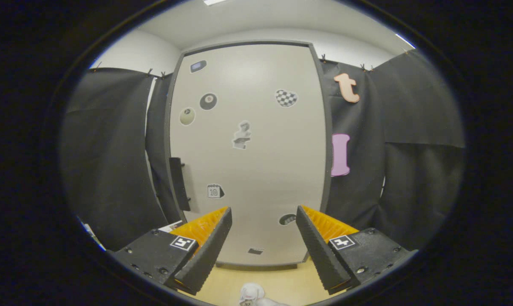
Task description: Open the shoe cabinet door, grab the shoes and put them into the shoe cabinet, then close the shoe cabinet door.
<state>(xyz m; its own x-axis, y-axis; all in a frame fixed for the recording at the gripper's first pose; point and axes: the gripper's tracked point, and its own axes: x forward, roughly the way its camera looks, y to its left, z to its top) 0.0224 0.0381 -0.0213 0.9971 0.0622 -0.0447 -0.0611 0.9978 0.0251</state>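
The shoe cabinet's pale door (256,153) stands shut straight ahead, framed in dark grey and dotted with several stickers. A dark handle (179,183) sits on its left edge, just beyond my left finger. My gripper (264,213) is open, with nothing between its fingers, and is held a short way in front of the door. A whitish shoe (253,294) lies on the floor below and between the fingers; only its top shows.
Black cloth walls (107,161) hang on both sides of the cabinet. A yellowish wooden floor (277,278) runs from the cabinet's foot toward me.
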